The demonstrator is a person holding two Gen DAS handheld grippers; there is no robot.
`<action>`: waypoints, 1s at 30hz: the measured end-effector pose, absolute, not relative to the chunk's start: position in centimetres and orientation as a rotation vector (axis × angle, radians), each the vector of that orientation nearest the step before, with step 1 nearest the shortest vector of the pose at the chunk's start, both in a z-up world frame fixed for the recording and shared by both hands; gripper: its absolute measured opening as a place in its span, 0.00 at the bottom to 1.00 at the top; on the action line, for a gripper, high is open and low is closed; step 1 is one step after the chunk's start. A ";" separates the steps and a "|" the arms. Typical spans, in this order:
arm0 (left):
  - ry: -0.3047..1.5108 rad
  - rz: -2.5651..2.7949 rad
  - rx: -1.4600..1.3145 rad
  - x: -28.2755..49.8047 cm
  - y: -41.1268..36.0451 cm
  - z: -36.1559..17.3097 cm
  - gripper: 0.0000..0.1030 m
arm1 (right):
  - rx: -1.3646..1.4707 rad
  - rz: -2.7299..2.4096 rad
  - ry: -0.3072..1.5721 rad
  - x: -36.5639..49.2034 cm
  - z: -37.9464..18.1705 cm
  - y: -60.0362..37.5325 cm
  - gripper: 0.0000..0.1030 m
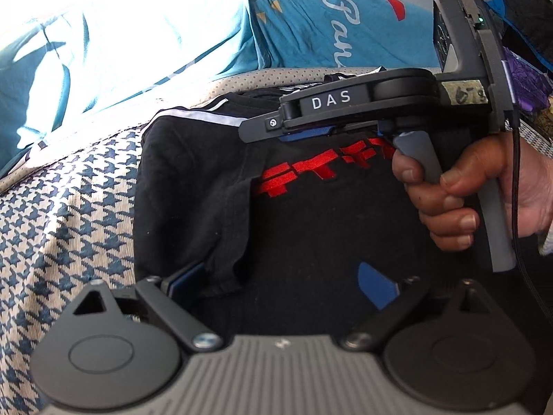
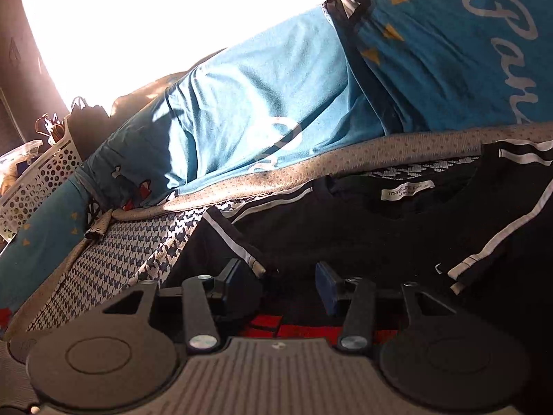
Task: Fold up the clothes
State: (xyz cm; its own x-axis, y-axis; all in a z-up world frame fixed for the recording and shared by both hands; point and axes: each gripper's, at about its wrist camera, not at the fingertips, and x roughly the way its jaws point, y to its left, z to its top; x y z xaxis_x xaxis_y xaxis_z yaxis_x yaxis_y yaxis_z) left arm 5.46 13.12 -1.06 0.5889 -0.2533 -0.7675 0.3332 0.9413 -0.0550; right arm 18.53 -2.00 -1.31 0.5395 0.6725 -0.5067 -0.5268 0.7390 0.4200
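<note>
Left gripper [image 1: 281, 282] spread, black shirt [image 1: 311, 214] beneath

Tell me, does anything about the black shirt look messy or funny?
Yes. The black shirt with red lettering lies only partly folded on the houndstooth cushion: one white-striped sleeve is flipped inward and its cuff is bunched. The other striped sleeve lies crooked. Nothing looks torn or spilled.
</note>
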 end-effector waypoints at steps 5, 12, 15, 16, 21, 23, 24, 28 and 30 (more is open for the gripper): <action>0.879 -0.347 0.067 5.8 13.3 -0.9 0.93 | 0.213 0.750 0.695 18.8 -1.6 -0.9 0.15; 0.856 -0.389 -0.039 6.2 14.2 0.1 0.93 | 0.325 0.705 0.799 19.3 0.3 -2.0 0.08; 0.845 -0.412 -0.086 6.2 14.4 0.5 0.94 | 0.359 0.630 0.832 19.7 1.0 -2.9 0.08; 0.848 -0.415 -0.095 6.2 14.4 0.5 0.95 | 0.332 0.604 0.838 19.8 0.7 -2.8 0.08; 0.873 -0.404 -0.070 6.4 14.0 0.1 0.95 | 0.277 0.554 0.819 19.6 -1.0 -2.7 0.09; 0.872 -0.399 -0.076 6.4 14.2 0.1 0.95 | 0.256 0.563 0.802 19.4 -0.5 -2.7 0.14; 0.869 -0.398 -0.085 6.4 14.3 0.2 0.95 | 0.249 0.566 0.784 19.3 -0.1 -2.7 0.16; 0.851 -0.392 -0.102 6.6 14.9 0.9 0.97 | 0.248 0.561 0.696 18.4 1.9 -3.3 0.19; 0.838 -0.404 -0.100 6.4 15.6 1.6 0.97 | 0.239 0.597 0.692 18.0 2.4 -3.2 0.19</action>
